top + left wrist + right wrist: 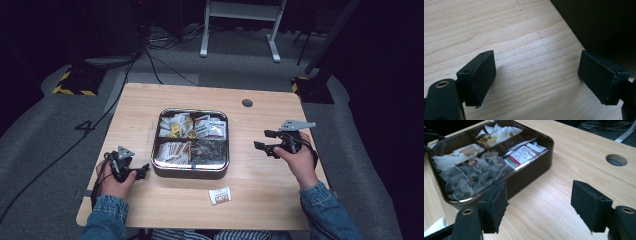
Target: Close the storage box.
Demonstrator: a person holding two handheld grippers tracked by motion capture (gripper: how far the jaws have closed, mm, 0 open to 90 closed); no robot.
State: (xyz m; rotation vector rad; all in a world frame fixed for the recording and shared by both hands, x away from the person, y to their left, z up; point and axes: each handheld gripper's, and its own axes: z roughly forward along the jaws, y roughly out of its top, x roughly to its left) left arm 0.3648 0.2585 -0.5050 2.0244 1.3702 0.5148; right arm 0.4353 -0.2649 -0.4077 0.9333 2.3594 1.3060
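A dark metal tray [191, 173] with several compartments sits mid-table, holding sachets, tea bags and wooden sticks. A small white and red packet [220, 195] lies loose on the wood in front of it. My left gripper [143, 171] rests low at the tray's front left corner, open and empty. In the left gripper view its pads [482, 75] stand wide over bare wood, with the tray wall [604, 25] dark at upper right. To the right of the tray my right gripper [264, 140] hovers open and points toward it. Its jaws [539, 192] hold nothing, and the tray's side wall [529, 173] stands just ahead.
The wooden table [150, 100] has a round cable hole [247, 103] behind the tray, which the right gripper view shows as the hole [616, 160] at right. Cables and a white stand leg [204, 30] lie on the grey floor beyond. Table edges are close behind both hands.
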